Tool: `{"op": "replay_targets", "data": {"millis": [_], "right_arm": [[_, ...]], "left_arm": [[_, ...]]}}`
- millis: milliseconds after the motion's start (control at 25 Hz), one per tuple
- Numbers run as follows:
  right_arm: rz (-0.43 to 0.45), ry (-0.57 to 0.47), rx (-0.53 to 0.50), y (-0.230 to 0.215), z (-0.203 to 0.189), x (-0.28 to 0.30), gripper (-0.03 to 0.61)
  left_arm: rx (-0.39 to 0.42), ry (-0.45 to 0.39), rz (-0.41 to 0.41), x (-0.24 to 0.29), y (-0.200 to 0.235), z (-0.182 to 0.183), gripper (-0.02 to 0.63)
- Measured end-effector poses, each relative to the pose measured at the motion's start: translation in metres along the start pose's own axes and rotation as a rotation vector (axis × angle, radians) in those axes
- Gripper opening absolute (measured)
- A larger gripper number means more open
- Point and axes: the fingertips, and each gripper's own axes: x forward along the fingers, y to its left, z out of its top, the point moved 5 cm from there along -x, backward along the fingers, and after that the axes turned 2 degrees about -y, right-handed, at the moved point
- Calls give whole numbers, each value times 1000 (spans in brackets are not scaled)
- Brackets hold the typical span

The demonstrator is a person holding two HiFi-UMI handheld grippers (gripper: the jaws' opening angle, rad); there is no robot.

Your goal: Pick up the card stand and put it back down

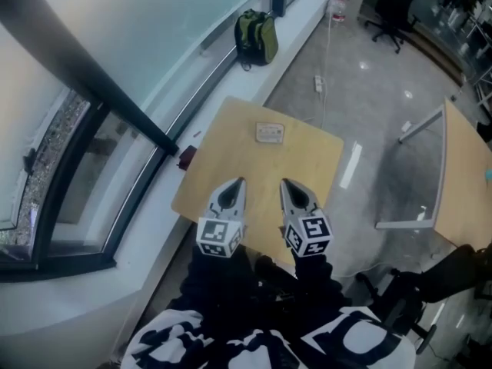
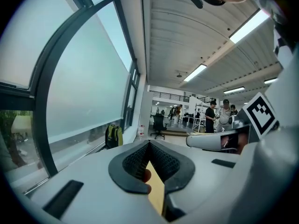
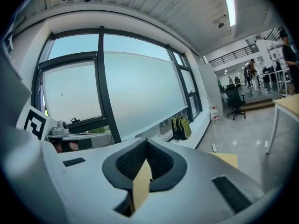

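Left tool (image 1: 241, 181), right tool (image 1: 283, 181) over table (image 1: 231, 133), beside window (image 1: 154, 21).

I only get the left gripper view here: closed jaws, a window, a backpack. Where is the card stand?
Observer: The head view shows the card stand on the far part of the wooden table, ahead of both grippers, nothing touching it.
Operator: Is the right gripper holding anything?
Observer: No. The right gripper view shows the right gripper with its jaws together and nothing between them.
Operator: How do the two sit?
Observer: Head view: the left gripper and the right are side by side over the table's near edge, pointing toward the stand.
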Motion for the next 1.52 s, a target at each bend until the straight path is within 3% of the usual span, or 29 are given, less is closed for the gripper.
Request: {"op": "replay_targets", "data": {"millis": [320,520,680,880,1040,1520], "right_arm": [[-14,72,33,-22,-37,48,17],[-7,86,29,-40,-51,83,15],[-27,110,55,-51,-64,107,15],[-59,140,96,-61,-82,121,15],[-45,151,107,-71,-93,136,17],[-65,202,137,-105,-116,168,15]], "left_arm": [[64,90,-92,41,81,-31,3],[83,84,-207,85,113,-42,5],[101,109,-280,121,132,-57,64],[100,160,-367,158,139,-83,119],[147,223,-420,192,144,-112,199],[154,255,-565,287,138,-151,201]]}}
